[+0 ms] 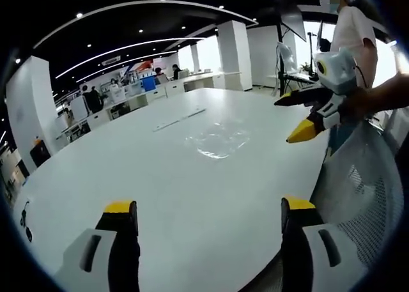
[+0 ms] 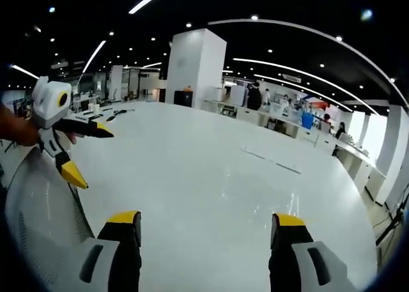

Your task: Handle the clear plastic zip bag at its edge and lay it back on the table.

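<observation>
Left gripper (image 1: 209, 212): jaws spread wide, nothing between them, hovering over the near edge of the white table (image 1: 128, 170). Right gripper (image 2: 208, 225): jaws also wide apart, empty, above the same table (image 2: 192, 177).

Left gripper view catches the clear plastic zip bag (image 1: 219, 140) lying flat on the tabletop, mid-table, well beyond the jaws, apart from both grippers. It also shows the right gripper (image 1: 298, 117) entering from the right, held in a hand (image 1: 358, 103), yellow tips parted. White mesh chair back (image 1: 364, 190) near right.

Right gripper view shows the left gripper (image 2: 89, 153) at left, open, with the mesh chair (image 2: 38, 209) below it.

Far: white pillars (image 2: 195, 65), desks, people standing, ceiling light strips, bright windows.
</observation>
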`<action>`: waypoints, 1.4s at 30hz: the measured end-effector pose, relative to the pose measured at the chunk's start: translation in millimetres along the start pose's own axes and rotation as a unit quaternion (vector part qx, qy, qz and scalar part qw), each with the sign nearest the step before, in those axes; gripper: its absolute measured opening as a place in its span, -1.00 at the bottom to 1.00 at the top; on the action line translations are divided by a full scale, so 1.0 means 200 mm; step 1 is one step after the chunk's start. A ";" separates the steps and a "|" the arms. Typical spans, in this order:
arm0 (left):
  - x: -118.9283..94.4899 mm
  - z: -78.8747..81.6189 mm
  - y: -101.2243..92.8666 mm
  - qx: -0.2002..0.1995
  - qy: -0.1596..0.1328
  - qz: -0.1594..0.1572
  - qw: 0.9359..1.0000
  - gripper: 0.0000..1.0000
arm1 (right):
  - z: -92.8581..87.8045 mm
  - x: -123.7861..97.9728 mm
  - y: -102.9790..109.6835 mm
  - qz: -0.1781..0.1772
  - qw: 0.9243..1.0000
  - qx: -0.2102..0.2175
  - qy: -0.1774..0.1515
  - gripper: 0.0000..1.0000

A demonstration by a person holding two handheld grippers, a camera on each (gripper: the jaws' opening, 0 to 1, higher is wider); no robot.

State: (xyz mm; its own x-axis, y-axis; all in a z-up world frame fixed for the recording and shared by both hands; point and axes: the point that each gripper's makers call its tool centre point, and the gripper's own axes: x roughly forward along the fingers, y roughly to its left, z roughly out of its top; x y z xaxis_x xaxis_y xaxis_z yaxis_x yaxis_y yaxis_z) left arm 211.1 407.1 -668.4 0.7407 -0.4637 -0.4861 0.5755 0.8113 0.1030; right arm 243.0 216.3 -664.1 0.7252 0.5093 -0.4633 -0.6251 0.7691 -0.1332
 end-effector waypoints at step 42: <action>0.02 0.00 0.00 0.002 0.003 -0.005 1.000 0.75 | 0.06 0.16 -0.03 0.035 0.997 -0.057 0.026 0.53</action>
State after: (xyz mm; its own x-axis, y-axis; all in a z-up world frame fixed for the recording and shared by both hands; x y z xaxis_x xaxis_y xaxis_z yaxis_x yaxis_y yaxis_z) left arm 213.8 405.2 -669.6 0.7326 -0.4701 -0.4922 0.5842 0.8053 0.1005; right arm 274.2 232.3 -668.3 0.6643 0.5374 -0.5195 -0.7051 0.6813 -0.1968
